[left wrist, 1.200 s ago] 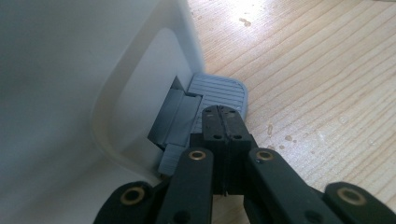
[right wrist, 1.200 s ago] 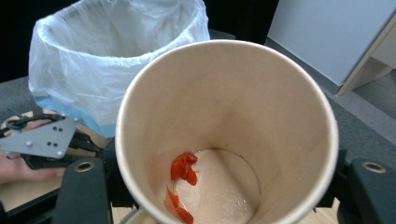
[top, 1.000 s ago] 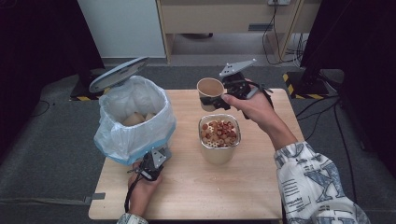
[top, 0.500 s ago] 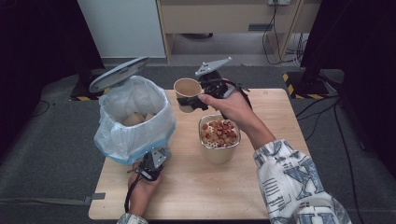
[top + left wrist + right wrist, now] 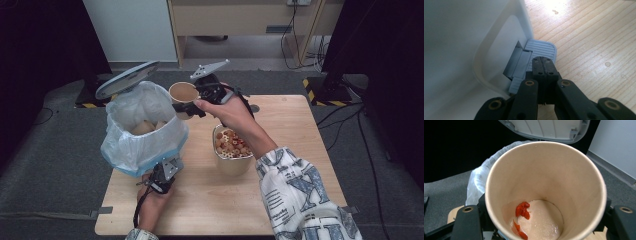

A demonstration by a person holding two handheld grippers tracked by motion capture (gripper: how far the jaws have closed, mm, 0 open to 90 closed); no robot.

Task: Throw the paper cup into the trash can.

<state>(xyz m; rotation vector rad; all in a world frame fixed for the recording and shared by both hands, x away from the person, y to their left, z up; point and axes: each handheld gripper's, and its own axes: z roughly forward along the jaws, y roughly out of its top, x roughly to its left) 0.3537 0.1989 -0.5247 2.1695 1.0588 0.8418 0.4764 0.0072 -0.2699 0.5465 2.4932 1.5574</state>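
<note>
Gripping a tan paper cup (image 5: 183, 93) by its sides, the right gripper (image 5: 192, 106) holds it upright at the 1 o'clock edge of the white pedal bin lined with a clear plastic bag (image 5: 142, 131), under the bin's raised grey lid (image 5: 127, 79); its jaws have just been easing apart slightly with the cup between them. In the right gripper view the cup (image 5: 544, 192) holds red scraps and a pale film at the bottom. At 6 o'clock of the bin, the left gripper (image 5: 161, 176) has its jaws closed together, tips pressing the ribbed grey foot pedal (image 5: 541, 48) at the bin's base. A beige tub of cereal rings (image 5: 232, 150) stands on the light wooden table (image 5: 300, 130) at 3 o'clock of the bin.
</note>
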